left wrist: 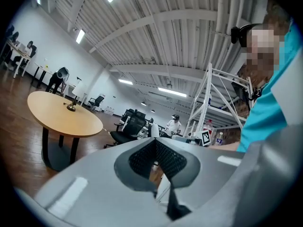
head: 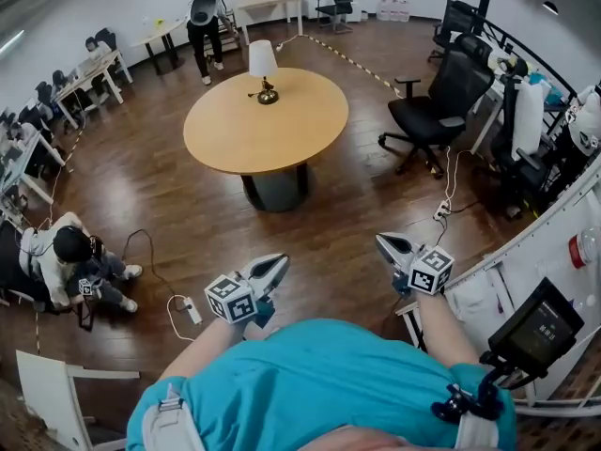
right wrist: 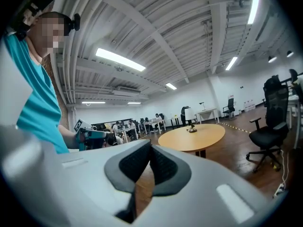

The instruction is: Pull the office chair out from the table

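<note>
The black office chair (head: 439, 103) stands at the right, against a white desk (head: 492, 111) crowded with other chairs; it also shows as the black office chair (left wrist: 127, 128) and the black office chair (right wrist: 268, 122) in the gripper views. My left gripper (head: 279, 262) and right gripper (head: 383, 241) hover close in front of my body, pointing level, well short of the chair. Both are shut with nothing between the pads. The left gripper (left wrist: 154, 141) and the right gripper (right wrist: 150, 148) have their jaws pressed together.
A round wooden table (head: 225, 130) with a lamp (head: 263, 68) fills the middle of the room. A person (head: 64, 259) crouches on the floor at the left, near a power strip (head: 192, 310) and its cable. A white metal rack (head: 549, 252) runs along my right.
</note>
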`<state>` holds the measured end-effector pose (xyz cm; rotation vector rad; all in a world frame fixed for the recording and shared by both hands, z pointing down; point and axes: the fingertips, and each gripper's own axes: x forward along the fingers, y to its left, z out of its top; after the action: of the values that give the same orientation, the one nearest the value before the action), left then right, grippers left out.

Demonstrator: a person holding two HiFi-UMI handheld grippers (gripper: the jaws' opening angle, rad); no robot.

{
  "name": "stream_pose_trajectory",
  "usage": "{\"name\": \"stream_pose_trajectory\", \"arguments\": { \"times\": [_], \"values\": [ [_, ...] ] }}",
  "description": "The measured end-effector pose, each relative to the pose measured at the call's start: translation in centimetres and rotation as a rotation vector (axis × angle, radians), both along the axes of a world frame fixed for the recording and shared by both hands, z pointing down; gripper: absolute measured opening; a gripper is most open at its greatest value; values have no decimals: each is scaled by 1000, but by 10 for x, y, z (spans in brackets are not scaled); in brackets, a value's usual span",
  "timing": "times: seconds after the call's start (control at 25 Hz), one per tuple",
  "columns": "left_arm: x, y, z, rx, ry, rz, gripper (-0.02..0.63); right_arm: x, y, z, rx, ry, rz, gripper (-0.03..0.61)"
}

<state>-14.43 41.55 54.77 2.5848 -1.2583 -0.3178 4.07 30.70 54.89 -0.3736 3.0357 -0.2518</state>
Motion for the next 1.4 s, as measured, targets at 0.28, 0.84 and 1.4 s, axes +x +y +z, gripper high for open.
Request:
{"name": "stream_pose_trajectory", "arguments": {
  "times": [0.28, 0.84, 1.4],
  "values": [
    [-39, 52, -29, 46, 20, -58, 26, -35, 43, -18, 15, 11, -42, 3],
    [-202, 178, -29, 66, -29, -213, 26, -192, 130, -33, -28, -54, -147, 3],
    [-194, 172, -44, 83, 31, -261, 26, -173, 110, -44, 15, -21, -137, 3]
  ]
}}
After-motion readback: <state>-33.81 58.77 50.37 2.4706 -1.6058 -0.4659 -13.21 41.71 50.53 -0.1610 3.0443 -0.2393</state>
